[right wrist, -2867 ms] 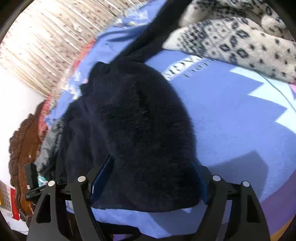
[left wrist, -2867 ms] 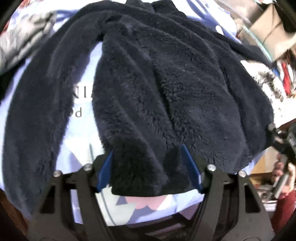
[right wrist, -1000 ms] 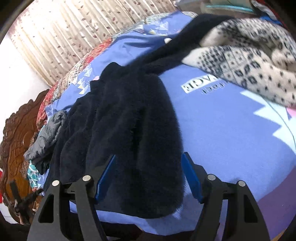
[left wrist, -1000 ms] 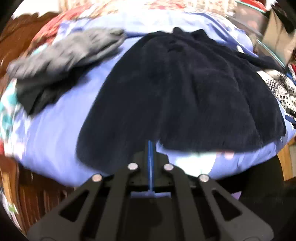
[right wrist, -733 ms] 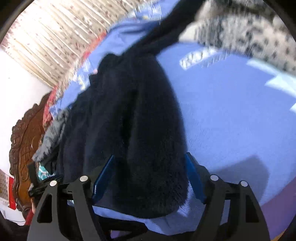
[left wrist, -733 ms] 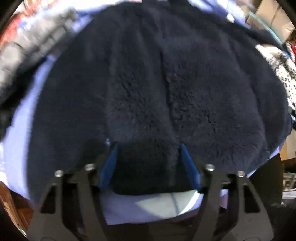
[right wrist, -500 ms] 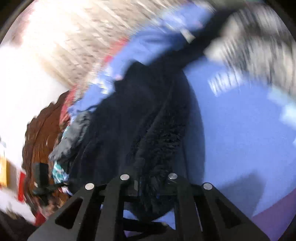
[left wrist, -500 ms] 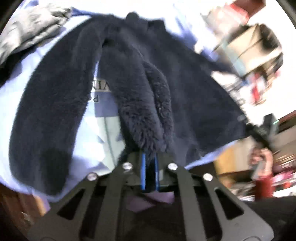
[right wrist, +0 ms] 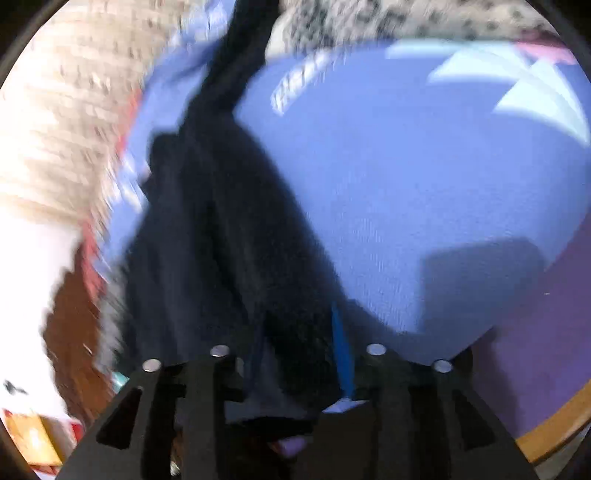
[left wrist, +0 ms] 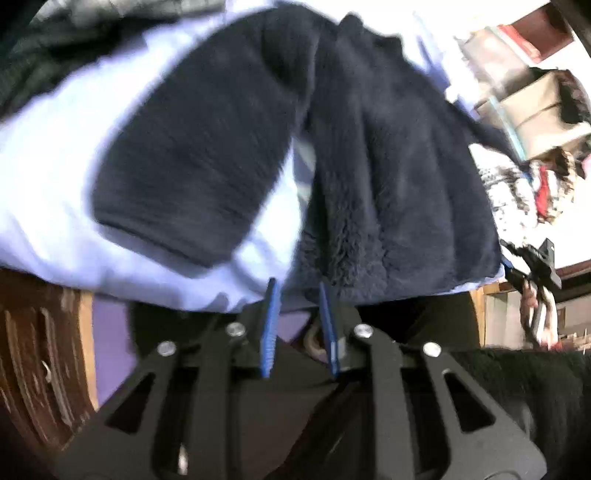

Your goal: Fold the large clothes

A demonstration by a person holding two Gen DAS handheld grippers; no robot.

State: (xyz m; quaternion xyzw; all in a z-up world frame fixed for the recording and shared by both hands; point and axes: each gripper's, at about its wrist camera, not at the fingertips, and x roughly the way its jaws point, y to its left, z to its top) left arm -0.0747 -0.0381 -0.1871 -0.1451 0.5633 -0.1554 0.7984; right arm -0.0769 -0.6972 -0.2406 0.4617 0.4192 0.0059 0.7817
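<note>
Navy fleece jacket just ahead of left claw — hem near, jaws opening.

Left gripper and right gripper: black angular frames, silver screws, blue finger pads; details blurred, possibly ribbed pads.

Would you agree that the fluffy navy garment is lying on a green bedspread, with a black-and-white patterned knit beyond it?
Not quite: the bedspread is light blue, not green, as the right wrist view shows clearly. The rest holds: the fluffy navy garment lies on it, and the black-and-white patterned knit sits beyond it at the top of that view.
</note>
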